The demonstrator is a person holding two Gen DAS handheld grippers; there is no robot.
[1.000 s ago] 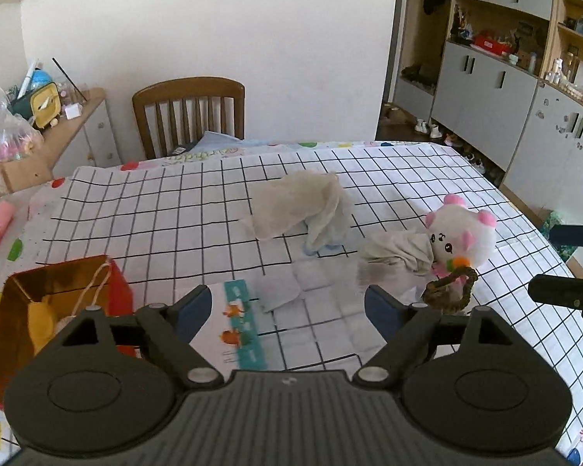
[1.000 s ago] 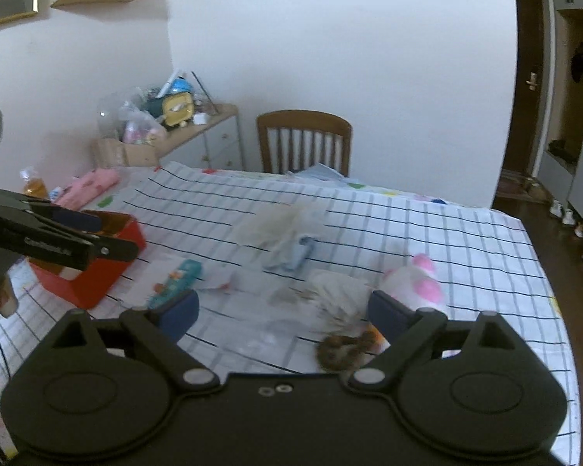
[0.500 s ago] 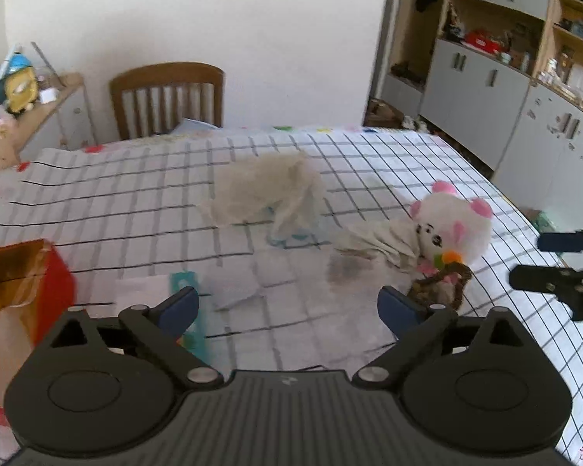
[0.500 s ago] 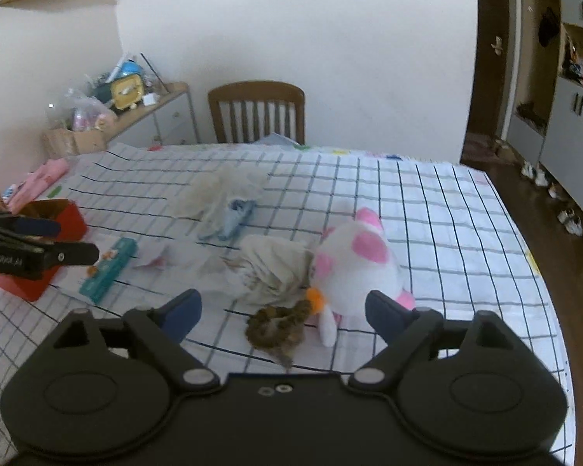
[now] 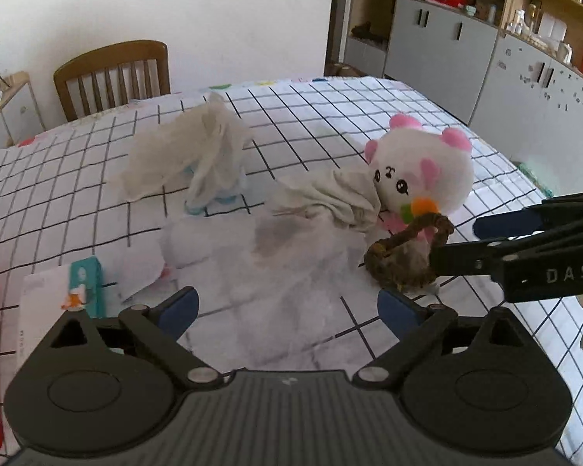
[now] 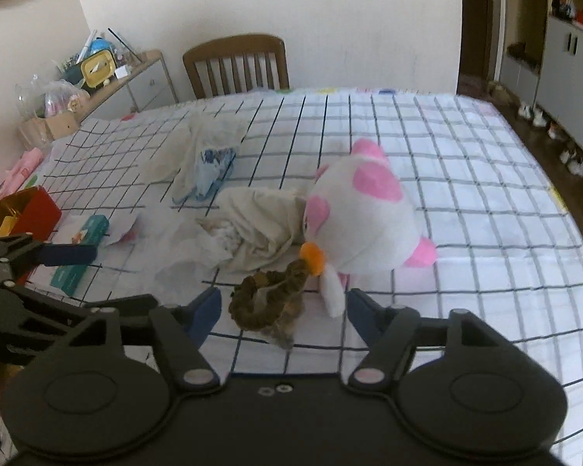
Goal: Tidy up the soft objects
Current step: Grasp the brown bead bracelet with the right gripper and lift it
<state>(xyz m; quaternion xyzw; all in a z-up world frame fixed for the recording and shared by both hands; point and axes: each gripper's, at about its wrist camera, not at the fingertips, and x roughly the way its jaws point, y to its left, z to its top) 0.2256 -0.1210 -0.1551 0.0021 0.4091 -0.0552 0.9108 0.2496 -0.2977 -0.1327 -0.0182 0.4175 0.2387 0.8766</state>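
Both grippers hang over a table [image 5: 369,89] with a black-grid cloth, jaws spread, nothing held. Left gripper [image 5: 287,306] sits above a clear plastic sheet [image 5: 291,272], blue fingertips [image 5: 178,306] wide apart. Right gripper [image 6: 280,310] has its jaws wide on either side of a brown braided ring [image 6: 268,299], not touching it as far as I can tell; in the left view its fingers [image 5: 497,225] come in from the right, the lower one just beside the ring [image 5: 404,260]. White-and-pink plush [image 6: 357,225] lies on its side mid-table, orange nose touching the ring's top. In the left view the plush [image 5: 423,171] faces the camera. Crumpled beige cloth [image 5: 330,202] is pressed against the plush's face side, partly on the plastic. A second cloth [image 5: 190,155], pale and bunched, lies farther back over a blue-printed item [image 6: 213,163]. Teal box [image 6: 81,252] lies on white paper near the left edge, close to a red box [image 6: 39,213] with a gold inside. Wooden chair [image 6: 237,66] stands at the far side. Side cabinet [image 6: 136,85] with clutter is back left; grey cupboards [image 5: 447,50] line the right wall.
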